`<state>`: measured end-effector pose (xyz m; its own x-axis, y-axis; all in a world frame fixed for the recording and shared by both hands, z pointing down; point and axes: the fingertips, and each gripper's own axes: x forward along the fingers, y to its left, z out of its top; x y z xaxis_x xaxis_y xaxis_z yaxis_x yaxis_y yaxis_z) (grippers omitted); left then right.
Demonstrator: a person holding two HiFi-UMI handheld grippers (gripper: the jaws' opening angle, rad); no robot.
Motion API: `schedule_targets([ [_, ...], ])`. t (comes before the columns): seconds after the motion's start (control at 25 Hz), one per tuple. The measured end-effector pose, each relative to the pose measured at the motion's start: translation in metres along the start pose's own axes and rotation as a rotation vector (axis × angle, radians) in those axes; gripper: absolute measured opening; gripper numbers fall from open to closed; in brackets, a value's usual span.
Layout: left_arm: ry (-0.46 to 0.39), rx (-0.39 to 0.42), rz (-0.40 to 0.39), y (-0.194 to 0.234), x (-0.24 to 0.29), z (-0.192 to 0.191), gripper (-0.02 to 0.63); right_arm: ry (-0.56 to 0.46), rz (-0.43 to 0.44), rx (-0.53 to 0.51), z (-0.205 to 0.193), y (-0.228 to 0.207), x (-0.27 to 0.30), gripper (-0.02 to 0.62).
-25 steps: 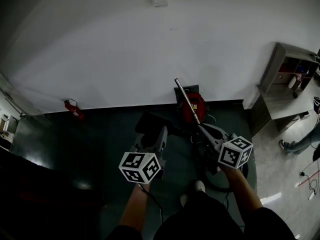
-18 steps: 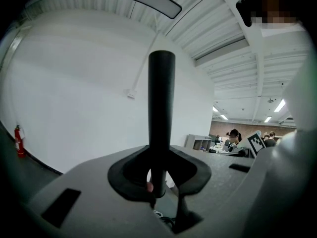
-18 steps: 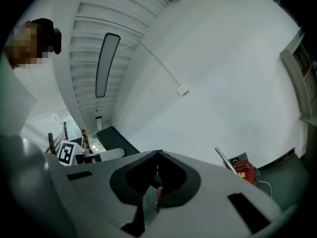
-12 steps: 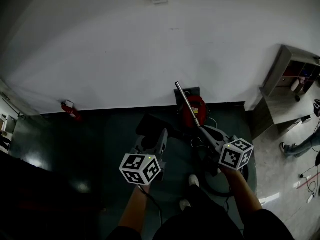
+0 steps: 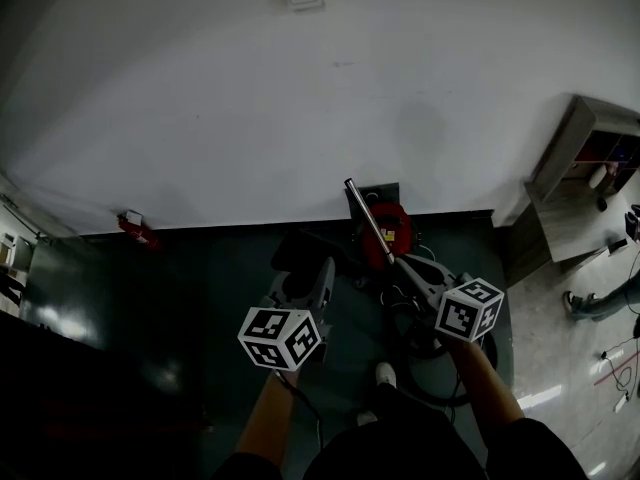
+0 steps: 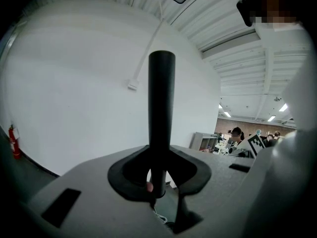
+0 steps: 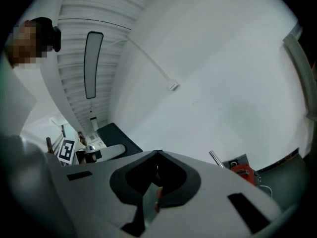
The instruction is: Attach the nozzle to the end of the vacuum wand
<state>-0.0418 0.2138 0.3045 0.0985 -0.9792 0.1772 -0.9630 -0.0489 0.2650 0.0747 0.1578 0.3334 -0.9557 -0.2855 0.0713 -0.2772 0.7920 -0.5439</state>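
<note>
While the left gripper pinches the black nozzle, the piece sits just left of the red vacuum in the head view, clear of it. In the left gripper view the nozzle stands upright as a dark tube, its lower end caught between the jaws of that gripper, which press on it from both sides.

The wand, a bare metal tube, rises at a slant from the vacuum, its free end toward the white wall. The nozzle and that free end are apart.

The right gripper hovers just right of the vacuum, on the person's side of it. Its jaws are pressed together with nothing in them. In the right gripper view the vacuum and the wand lie beyond and to the right of that gripper, not between its jaws.

A fire extinguisher stands well left of the vacuum at the foot of the wall. A shelf stands well right of it.
</note>
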Motion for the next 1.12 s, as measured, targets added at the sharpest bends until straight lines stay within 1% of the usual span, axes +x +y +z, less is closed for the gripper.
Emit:
schedule_targets([
  [0.24, 0.009, 0.003, 0.017, 0.006, 0.046, 0.013, 0.086, 0.019, 0.002, 0.024, 0.02, -0.041, 0.016, 0.017],
  [0.6, 0.034, 0.015, 0.032, 0.014, 0.084, 0.018, 0.086, 0.021, 0.001, 0.068, 0.033, -0.08, 0.029, 0.017],
  [0.84, 0.046, 0.021, 0.031, 0.03, 0.104, 0.018, 0.086, 0.018, -0.012, 0.088, 0.034, -0.1, 0.042, 0.017],
  [1.12, 0.055, 0.025, 0.01, 0.062, 0.138, 0.028, 0.086, 0.011, -0.052, 0.105, 0.04, -0.123, 0.073, 0.017],
])
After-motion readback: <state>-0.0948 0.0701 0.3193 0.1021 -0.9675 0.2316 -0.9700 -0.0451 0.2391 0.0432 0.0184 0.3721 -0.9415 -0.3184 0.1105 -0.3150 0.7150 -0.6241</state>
